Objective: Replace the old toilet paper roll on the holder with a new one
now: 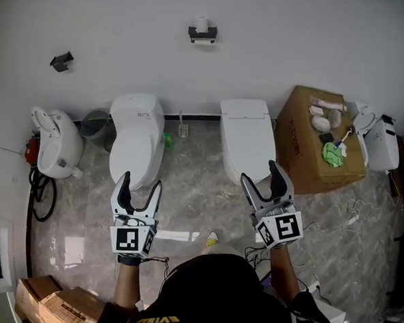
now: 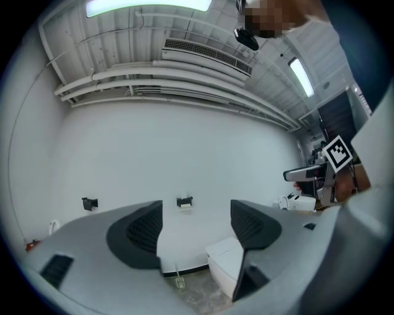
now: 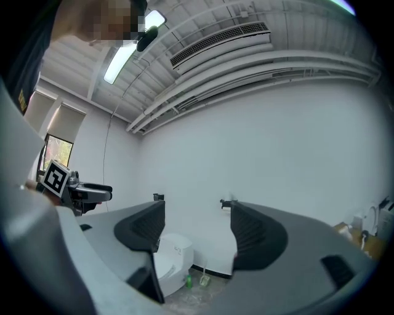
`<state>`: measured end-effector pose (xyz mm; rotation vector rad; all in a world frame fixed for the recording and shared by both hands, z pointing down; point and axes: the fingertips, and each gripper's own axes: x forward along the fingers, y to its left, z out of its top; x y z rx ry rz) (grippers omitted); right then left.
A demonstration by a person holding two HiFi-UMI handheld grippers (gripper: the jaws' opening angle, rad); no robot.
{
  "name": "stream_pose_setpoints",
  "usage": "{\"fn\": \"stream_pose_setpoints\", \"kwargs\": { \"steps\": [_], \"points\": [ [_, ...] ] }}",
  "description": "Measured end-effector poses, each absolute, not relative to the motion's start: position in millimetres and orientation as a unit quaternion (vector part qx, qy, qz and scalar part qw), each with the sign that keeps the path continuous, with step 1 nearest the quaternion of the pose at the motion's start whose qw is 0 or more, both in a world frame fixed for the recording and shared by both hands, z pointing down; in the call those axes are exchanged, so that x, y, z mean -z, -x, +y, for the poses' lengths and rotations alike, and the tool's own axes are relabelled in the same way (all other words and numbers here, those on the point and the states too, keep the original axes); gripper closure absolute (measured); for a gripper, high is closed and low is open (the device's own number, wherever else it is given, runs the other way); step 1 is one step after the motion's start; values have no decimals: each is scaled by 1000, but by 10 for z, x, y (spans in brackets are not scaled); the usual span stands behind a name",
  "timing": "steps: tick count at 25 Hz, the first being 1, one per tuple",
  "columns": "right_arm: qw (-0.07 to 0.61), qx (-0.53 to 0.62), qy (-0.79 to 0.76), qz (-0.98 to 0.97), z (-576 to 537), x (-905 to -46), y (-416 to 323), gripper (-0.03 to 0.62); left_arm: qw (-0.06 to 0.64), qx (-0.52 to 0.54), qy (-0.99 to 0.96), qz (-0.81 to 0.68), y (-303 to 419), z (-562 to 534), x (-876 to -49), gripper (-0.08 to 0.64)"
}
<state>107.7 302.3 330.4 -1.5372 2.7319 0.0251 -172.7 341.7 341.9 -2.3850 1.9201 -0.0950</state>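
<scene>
Since nothing's been grabbed yet, the left gripper [image 1: 142,181] and right gripper [image 1: 260,172] are both seen spread wide and empty. Past them, whitish lumps [image 1: 320,120] are sat on a cardboard box [image 1: 305,153], maybe the new roll, can't be told tbh. Farthest off, the holder [image 1: 202,34] is fixed to the wall with what looks like the old roll [image 1: 202,21], well apart from both. Paper's probably light and squashy, so it'd best be pinched gently across its sides.

The marble floor [image 1: 192,204] carried a round toilet [image 1: 136,136]. Just right of that toilet stood a green bottle [image 1: 167,141] and a brush [image 1: 183,129], with a square toilet [image 1: 246,136] and a cardboard box [image 1: 305,150] farther right. A bin [image 1: 95,123] sat at its left.
</scene>
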Motion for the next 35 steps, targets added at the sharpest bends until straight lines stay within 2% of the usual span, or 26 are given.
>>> {"fn": "stream_pose_setpoints", "kwargs": {
  "steps": [15, 35],
  "points": [
    [17, 10, 488, 873, 2139, -3467, -1552, 264, 29, 49, 771, 635, 1353, 2593, -3548, 216],
    [7, 2, 510, 860, 1040, -3549, -1349, 276, 28, 41, 786, 617, 1535, 1273, -3704, 216]
  ]
}}
